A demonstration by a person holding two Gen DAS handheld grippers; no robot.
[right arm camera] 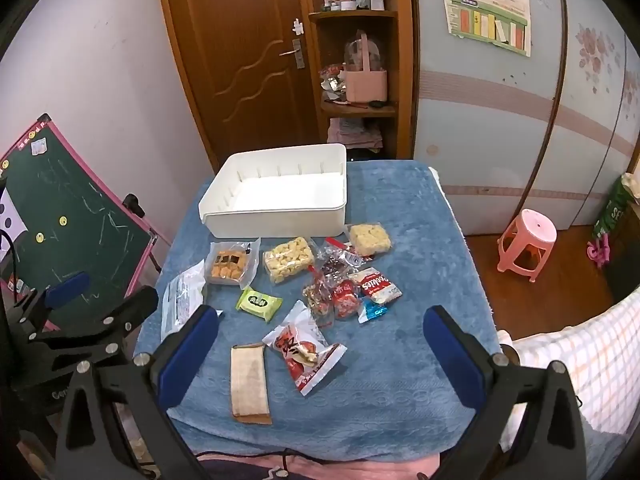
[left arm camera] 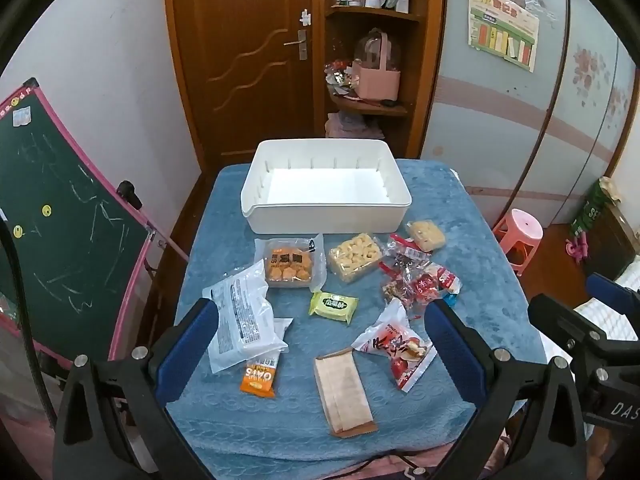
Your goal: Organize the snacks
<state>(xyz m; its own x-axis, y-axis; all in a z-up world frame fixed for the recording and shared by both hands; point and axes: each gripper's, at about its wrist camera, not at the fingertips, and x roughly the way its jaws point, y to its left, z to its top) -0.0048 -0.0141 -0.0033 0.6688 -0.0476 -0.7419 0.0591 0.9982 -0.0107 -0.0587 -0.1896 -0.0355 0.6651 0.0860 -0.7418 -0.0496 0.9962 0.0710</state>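
A white bin [left arm camera: 326, 188] is seen at the upper centre of the left wrist view, standing on the blue-covered desk [left arm camera: 480, 280] with its long axis across the frame and its open top upward; nothing is seen inside it. In the right wrist view the bin [right arm camera: 276, 196] is shown left of centre and skewed, its long axis tilted up toward the right.

Below the bin the snacks are spread loose on the desk. A brown bar [left arm camera: 345, 390] lies at lower centre with its long axis running up the frame, leaning slightly left. Beside it on the right a red-and-white packet [left arm camera: 396, 348] lies diagonally. A green packet [left arm camera: 334, 306] sits at the middle, its long axis across the frame.

An orange packet [left arm camera: 260, 376], partly under a white bag [left arm camera: 244, 316], is shown only in the left wrist view. A blue wrapper [right arm camera: 372, 312] and a red "Doubles" packet [right arm camera: 376, 284] are seen plainly only in the right wrist view.

The left tool [left arm camera: 320, 344] is held released above the near desk edge, jaws wide apart, gripping nothing. The right tool [right arm camera: 320, 348] is likewise spread and unloaded.
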